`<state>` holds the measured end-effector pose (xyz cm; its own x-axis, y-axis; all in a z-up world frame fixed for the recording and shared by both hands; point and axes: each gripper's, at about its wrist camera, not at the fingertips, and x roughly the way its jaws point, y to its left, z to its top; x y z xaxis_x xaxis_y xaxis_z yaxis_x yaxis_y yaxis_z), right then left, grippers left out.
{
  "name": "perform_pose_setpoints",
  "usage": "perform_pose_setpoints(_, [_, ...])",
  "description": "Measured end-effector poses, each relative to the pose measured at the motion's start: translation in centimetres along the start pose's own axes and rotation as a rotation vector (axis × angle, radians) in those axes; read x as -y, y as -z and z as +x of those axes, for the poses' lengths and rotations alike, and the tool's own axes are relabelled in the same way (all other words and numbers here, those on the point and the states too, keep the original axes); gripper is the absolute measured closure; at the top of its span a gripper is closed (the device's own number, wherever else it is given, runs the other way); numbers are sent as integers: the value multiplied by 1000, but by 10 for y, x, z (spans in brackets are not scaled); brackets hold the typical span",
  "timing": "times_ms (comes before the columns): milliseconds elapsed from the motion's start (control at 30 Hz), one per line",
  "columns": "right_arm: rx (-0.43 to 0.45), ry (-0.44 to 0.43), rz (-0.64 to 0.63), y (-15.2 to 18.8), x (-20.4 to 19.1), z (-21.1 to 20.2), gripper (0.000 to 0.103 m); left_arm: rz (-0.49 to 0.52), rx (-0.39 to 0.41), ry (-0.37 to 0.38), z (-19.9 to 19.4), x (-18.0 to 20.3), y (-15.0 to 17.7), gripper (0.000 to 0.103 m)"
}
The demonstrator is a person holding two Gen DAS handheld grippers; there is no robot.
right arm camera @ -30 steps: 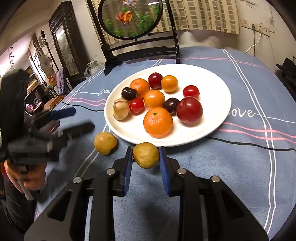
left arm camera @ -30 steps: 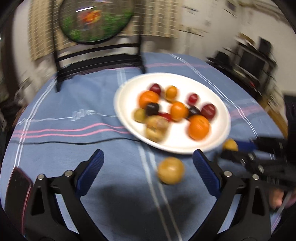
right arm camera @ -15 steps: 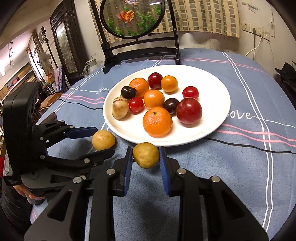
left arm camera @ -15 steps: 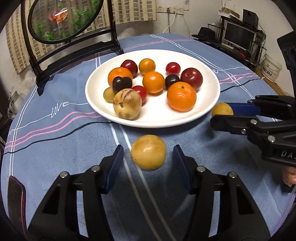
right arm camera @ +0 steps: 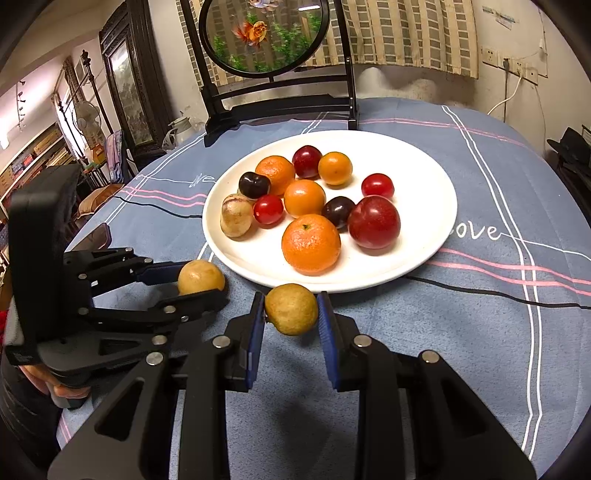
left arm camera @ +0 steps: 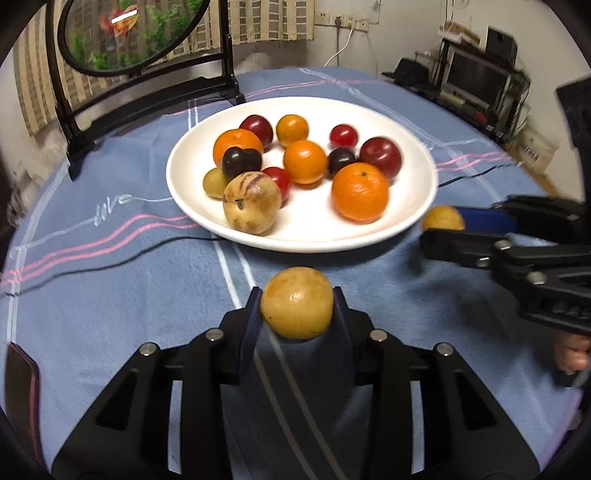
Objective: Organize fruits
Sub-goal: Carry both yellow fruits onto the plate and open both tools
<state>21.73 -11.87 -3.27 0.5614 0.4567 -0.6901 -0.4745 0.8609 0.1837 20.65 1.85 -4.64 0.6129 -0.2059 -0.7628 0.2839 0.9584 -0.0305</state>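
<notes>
Left gripper (left arm camera: pixel 297 306): jaws closing, blue pads already pressing both sides of a round yellow-brown fruit (left arm camera: pixel 296 302). That fruit sits over the blue striped tablecloth (left arm camera: pixel 110 288), just in front of the near rim of the white round plate (left arm camera: pixel 424 162); whether it touches the cloth I cannot tell. A dark red flat object (left arm camera: pixel 20 384) lies at the left edge of the left wrist view.

Plate, left to right: small greenish-yellow fruit (left arm camera: pixel 215 182), striped tan round fruit (left arm camera: pixel 252 202), dark purple plum (left arm camera: pixel 242 162), back orange (left arm camera: pixel 237 144), red cherry tomato (left arm camera: pixel 277 180), middle orange (left arm camera: pixel 305 161), big front orange (left arm camera: pixel 360 192), dark red plum (left arm camera: pixel 380 157). All bunched near plate centre, several touching.

Right gripper (right arm camera: pixel 291 312): clenched on a second yellowish round fruit (right arm camera: pixel 291 308), clear of the cloth, just beside the plate's near rim. In its view the left gripper's fruit is to the left, near it but apart.

Black-framed round screen (right arm camera: pixel 264 33) stands behind the plate.
</notes>
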Motion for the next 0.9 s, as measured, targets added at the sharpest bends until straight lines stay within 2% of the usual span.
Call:
perform_pose_setpoints(167, [11, -9, -3, -1, -1, -4, 74, -40, 65, 87, -21, 3, 2, 65])
perform_pose_setpoints(333, [86, -10, 1, -14, 0, -13, 74, -107, 156, 128, -36, 3, -25, 65])
perform_pose_setpoints(533, [155, 26, 51, -45, 17, -3, 74, -159, 242, 10, -28, 2, -79, 65])
perform_pose_setpoints(733, [153, 61, 126, -75, 49, 24, 74, -228, 165, -63, 14, -17, -99, 65])
perform_pose_setpoints(900, [155, 63, 149, -88, 62, 41, 74, -256, 165, -74, 20, -26, -106, 65])
